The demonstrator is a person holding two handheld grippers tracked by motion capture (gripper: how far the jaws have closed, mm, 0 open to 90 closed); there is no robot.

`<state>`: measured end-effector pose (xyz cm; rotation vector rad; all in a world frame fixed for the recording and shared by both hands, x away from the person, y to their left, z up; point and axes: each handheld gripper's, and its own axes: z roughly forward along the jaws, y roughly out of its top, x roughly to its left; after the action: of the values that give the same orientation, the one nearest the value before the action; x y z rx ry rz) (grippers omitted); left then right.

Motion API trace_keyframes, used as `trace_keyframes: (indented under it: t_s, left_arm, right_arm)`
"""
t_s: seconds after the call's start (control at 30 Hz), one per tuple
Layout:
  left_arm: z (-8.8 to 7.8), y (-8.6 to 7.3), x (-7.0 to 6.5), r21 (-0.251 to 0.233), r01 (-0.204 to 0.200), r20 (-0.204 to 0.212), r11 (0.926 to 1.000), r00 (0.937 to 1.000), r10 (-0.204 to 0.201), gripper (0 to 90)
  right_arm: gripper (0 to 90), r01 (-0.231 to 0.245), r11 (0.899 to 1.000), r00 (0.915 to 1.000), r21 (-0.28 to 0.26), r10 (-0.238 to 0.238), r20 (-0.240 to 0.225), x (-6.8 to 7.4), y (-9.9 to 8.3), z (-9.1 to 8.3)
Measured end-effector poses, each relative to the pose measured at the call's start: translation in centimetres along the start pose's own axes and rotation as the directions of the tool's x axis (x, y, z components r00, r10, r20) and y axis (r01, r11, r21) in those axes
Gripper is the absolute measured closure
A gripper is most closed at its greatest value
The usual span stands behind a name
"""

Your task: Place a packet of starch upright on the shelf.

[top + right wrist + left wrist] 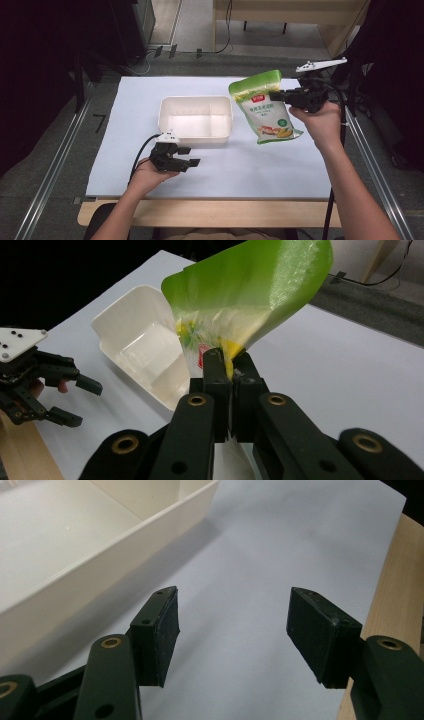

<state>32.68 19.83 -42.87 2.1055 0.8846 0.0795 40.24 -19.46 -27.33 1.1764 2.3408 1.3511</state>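
While clamped tight on the edge of one green snack pouch point(263, 107), right gripper point(280, 95) up in the air, just right of the white divided tray point(195, 121) (pouch hanging clear of the table, above the white sheet point(260, 165)). One tray, one pouch, two grippers. Left gripper point(192, 156) near the tray's front, jaws wide apart, holding nothing.

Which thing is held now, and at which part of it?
The right gripper holds the green snack bag by its side edge. The left gripper is open and holds nothing.
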Motion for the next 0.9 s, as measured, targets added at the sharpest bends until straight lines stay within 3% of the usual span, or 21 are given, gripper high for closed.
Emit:
trace_keyframes:
  t_s: [0.9]
  left_arm:
    - [0.0, 0.0, -0.1, -0.001, 0.006, 0.017, 1.0000, 0.9998, -0.006, 38.7]
  right_arm:
    - [89.7, 0.060, 0.998, 0.9979, -0.001, -0.060, -0.025, 2.6, 5.3, 1.3]
